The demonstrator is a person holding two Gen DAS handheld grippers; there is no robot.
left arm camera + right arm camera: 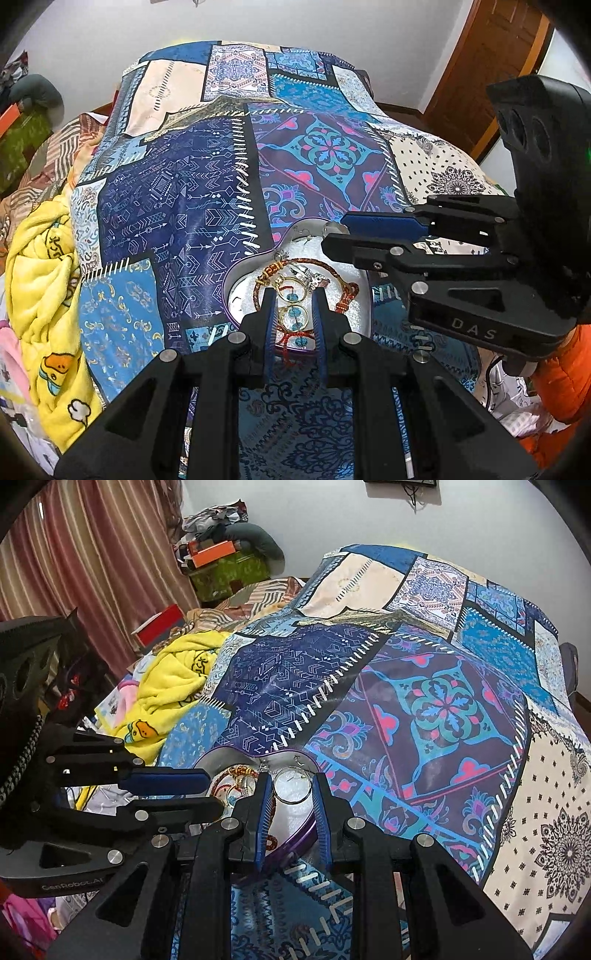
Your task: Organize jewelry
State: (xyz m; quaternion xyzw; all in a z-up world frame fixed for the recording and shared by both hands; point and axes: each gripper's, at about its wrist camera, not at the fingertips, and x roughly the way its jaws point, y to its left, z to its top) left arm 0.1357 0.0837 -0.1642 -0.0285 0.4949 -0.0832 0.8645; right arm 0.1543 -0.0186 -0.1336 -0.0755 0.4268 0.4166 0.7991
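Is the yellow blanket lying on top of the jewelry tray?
No. The yellow blanket is bunched at the left edge of the patchwork cover, well apart from the tray of jewelry.

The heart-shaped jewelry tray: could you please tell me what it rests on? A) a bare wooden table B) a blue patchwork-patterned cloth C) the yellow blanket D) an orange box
B: the heart-shaped jewelry tray sits directly on the blue patchwork-patterned cloth, while the yellow blanket lies off to the side, apart from it.
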